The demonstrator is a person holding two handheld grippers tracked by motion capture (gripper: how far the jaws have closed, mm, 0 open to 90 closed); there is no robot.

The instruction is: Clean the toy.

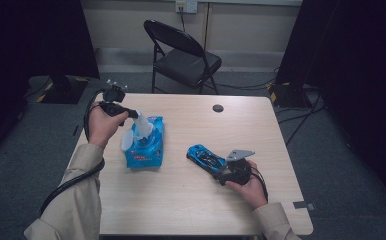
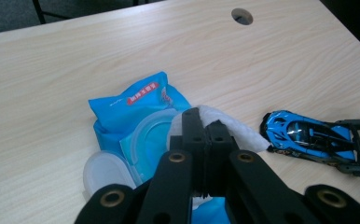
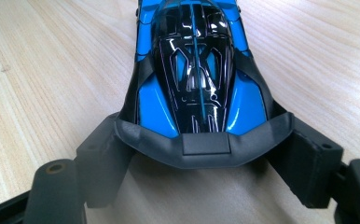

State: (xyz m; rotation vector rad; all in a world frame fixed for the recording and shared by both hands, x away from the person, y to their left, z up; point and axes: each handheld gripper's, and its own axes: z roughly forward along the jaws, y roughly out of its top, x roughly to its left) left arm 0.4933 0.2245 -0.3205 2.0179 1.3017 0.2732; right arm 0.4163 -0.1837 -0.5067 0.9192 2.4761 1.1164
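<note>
A: What lies on the worktop (image 1: 191, 200)?
B: Near its left edge, a blue wipes pack (image 1: 145, 145), lid open. The left tongs (image 2: 205, 133) pinch a white wipe (image 2: 236, 130) above it; the wipe's lower end is hidden.
A: And the car?
B: The blue toy car (image 3: 192, 70) sits right of centre, its tail clamped between the right tongs (image 3: 206, 154).

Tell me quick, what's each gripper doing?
Left hand-held gripper: shut on a wipe from the pack.
Right hand-held gripper: shut on the car.
</note>
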